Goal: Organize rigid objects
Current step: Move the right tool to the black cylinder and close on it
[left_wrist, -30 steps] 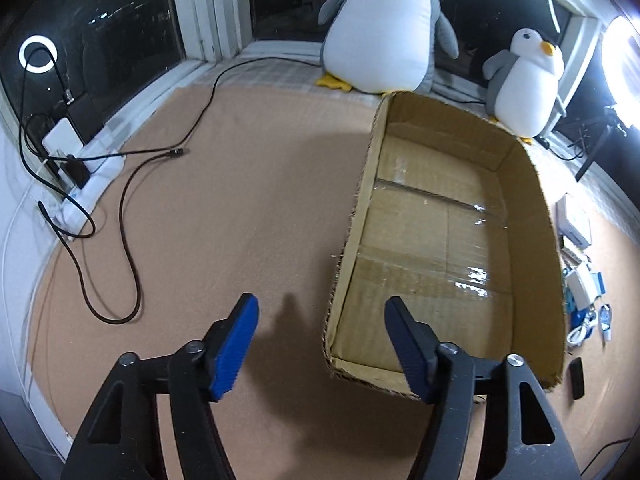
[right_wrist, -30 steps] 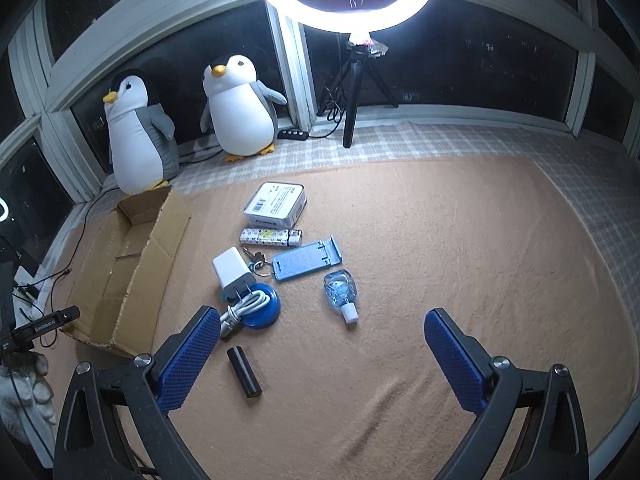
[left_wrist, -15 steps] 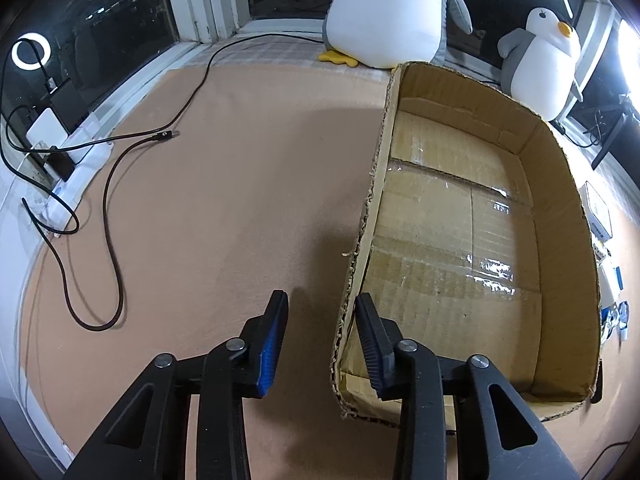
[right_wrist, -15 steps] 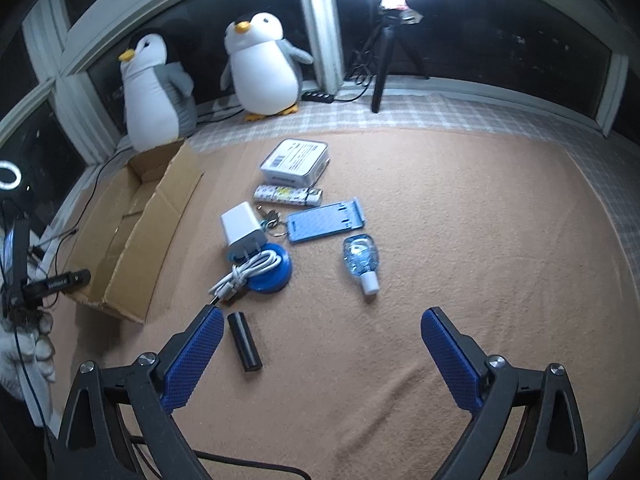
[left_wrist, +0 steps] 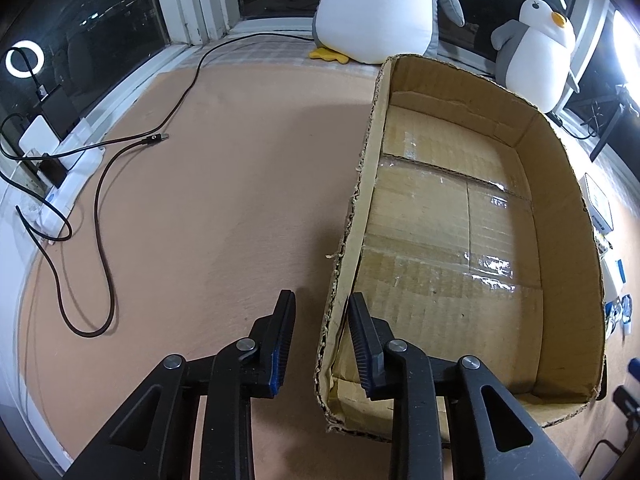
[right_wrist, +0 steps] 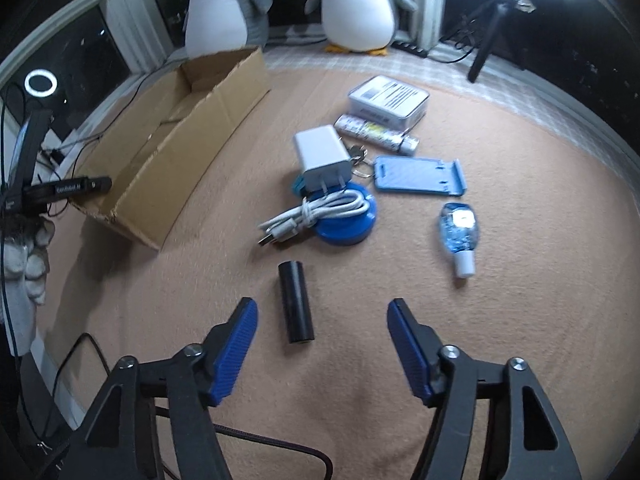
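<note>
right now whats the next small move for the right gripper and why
Probably ease the right gripper forward and a little left, down over the black cylinder, then close. Its jaws are open and the cylinder lies on the mat just ahead, nearer the left pad, touching neither. The left gripper straddles the box wall, seemingly steadying it.

I'm counting two plush penguins [right_wrist: 224, 8] [right_wrist: 356, 4] sitting beyond my right tongs. One cardboard box [right_wrist: 188, 136] is lying ahead-left of them. Ahead I'm seeing one black cylinder [right_wrist: 295, 307], one white charger [right_wrist: 322, 158], one coiled white cable [right_wrist: 316, 216], one blue disc [right_wrist: 348, 224], one blue stand [right_wrist: 420, 174], one small bottle [right_wrist: 458, 232], one patterned tube [right_wrist: 376, 134], one white tin [right_wrist: 388, 100].
</note>
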A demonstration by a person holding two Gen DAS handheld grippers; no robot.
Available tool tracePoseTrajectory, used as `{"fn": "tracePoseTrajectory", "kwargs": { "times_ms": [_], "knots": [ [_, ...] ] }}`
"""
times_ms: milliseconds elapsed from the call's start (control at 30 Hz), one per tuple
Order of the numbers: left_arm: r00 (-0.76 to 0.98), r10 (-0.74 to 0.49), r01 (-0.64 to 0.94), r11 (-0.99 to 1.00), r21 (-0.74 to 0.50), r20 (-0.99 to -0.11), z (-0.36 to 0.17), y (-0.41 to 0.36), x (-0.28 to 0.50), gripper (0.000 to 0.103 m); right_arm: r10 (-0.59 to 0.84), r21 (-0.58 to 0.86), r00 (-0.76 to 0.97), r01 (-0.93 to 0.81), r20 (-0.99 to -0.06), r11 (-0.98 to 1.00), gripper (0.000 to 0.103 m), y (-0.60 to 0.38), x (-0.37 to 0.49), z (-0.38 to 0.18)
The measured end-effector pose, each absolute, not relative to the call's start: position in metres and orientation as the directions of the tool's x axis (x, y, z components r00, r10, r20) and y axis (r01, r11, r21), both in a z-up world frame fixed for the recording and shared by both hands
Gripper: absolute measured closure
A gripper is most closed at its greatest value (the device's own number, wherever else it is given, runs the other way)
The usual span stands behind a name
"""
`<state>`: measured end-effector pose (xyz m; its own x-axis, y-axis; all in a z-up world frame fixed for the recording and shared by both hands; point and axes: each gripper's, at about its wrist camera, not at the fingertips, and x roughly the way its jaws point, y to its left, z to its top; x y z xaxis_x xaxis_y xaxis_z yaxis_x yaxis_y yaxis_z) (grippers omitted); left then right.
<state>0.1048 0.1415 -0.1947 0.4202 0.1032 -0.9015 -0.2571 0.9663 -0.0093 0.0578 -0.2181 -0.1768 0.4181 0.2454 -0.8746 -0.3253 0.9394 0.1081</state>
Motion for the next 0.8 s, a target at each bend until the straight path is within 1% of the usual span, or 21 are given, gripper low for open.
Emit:
{"fn": "tracePoseTrajectory", "kwargs": {
  "times_ms": [67, 100, 167, 267, 433, 533, 700, 800],
  "knots": [
    [0.420, 0.100, -0.256, 0.967, -0.012, -0.902, -0.196, 0.141, 0.105, 0.073, 0.251, 0.116, 0.394, -0.335, -0.884, 0.935, 0.059, -0.213, 0.060, -0.183],
    [0.421, 0.099, -0.254, 0.967, -0.012, -0.902, -0.197, 0.141, 0.105, 0.073, 0.253, 0.119, 0.382, -0.341, -0.889, 0.932, 0.061, -0.211, 0.062, -0.185],
    [0.424, 0.102, -0.251, 0.968, -0.008, -0.900, -0.197, 0.139, 0.106, 0.074, 0.257, 0.124, 0.368, -0.348, -0.894, 0.929, 0.062, -0.209, 0.064, -0.188],
    [0.426, 0.101, -0.250, 0.968, -0.009, -0.899, -0.198, 0.138, 0.106, 0.074, 0.265, 0.138, 0.346, -0.351, -0.900, 0.926, 0.067, -0.207, 0.069, -0.192],
    [0.431, 0.101, -0.247, 0.969, -0.010, -0.897, -0.198, 0.139, 0.107, 0.074, 0.259, 0.129, 0.331, -0.367, -0.907, 0.921, 0.070, -0.199, 0.074, -0.196],
    [0.431, 0.102, -0.246, 0.969, -0.008, -0.896, -0.198, 0.138, 0.107, 0.074, 0.250, 0.115, 0.331, -0.379, -0.910, 0.918, 0.075, -0.195, 0.077, -0.196],
    [0.436, 0.105, -0.239, 0.971, -0.003, -0.894, -0.198, 0.138, 0.108, 0.074, 0.236, 0.097, 0.329, -0.387, -0.914, 0.917, 0.088, -0.193, 0.079, -0.197],
    [0.439, 0.115, -0.237, 0.972, 0.009, -0.891, -0.198, 0.137, 0.108, 0.074, 0.236, 0.096, 0.330, -0.389, -0.914, 0.916, 0.088, -0.193, 0.079, -0.198]
  ]
}}
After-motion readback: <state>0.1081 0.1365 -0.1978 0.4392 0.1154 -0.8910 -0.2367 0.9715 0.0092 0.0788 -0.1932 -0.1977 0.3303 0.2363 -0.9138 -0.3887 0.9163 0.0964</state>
